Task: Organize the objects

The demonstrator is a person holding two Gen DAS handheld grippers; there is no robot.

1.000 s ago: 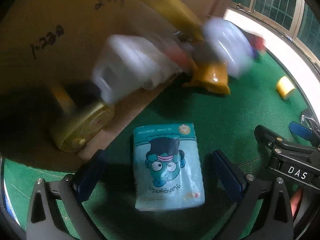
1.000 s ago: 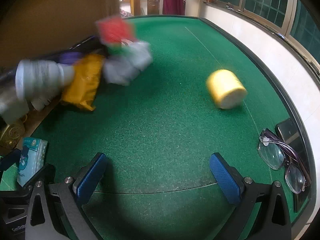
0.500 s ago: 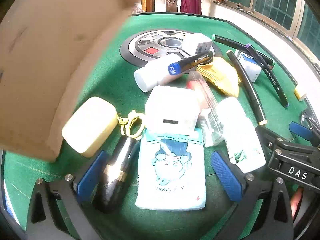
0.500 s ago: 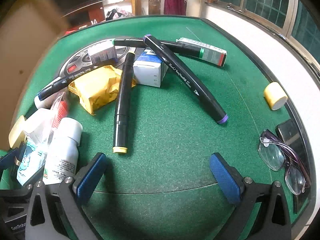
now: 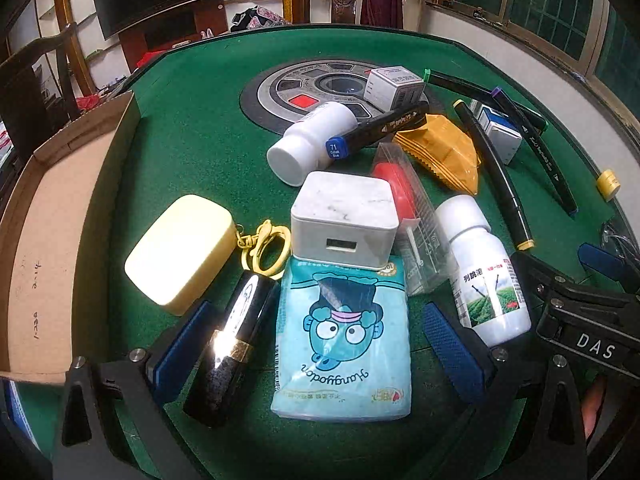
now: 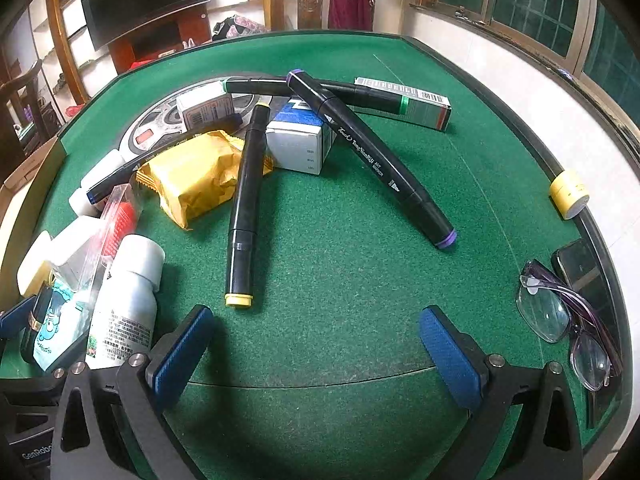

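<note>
Sprawling across a green felt table (image 5: 192, 128), a heap of small household items lies between two wide-open claws.

From the left wrist view, the left gripper (image 5: 320, 340) stands spread with nothing held, its blue pads flanking a blue tissue pack (image 5: 344, 340) and a black tube (image 5: 232, 340) beside it. A white box (image 5: 344, 220) rests on the pack's far edge, a pale yellow case (image 5: 180, 248) lies to the left, and a white bottle (image 5: 484, 272) to the right (its label faces up). A cardboard box (image 5: 48, 220) sits at the table's left side. From the right wrist view, the right gripper (image 6: 316, 352) is likewise spread over bare felt, grasping nothing; a yellow-tipped marker (image 6: 246, 200) points toward it, a purple-tipped marker (image 6: 372, 156) lies crossed over another marker, and an orange packet (image 6: 192, 176) sits left of them. Eyeglasses (image 6: 564, 320) rest at the right rim.
</note>
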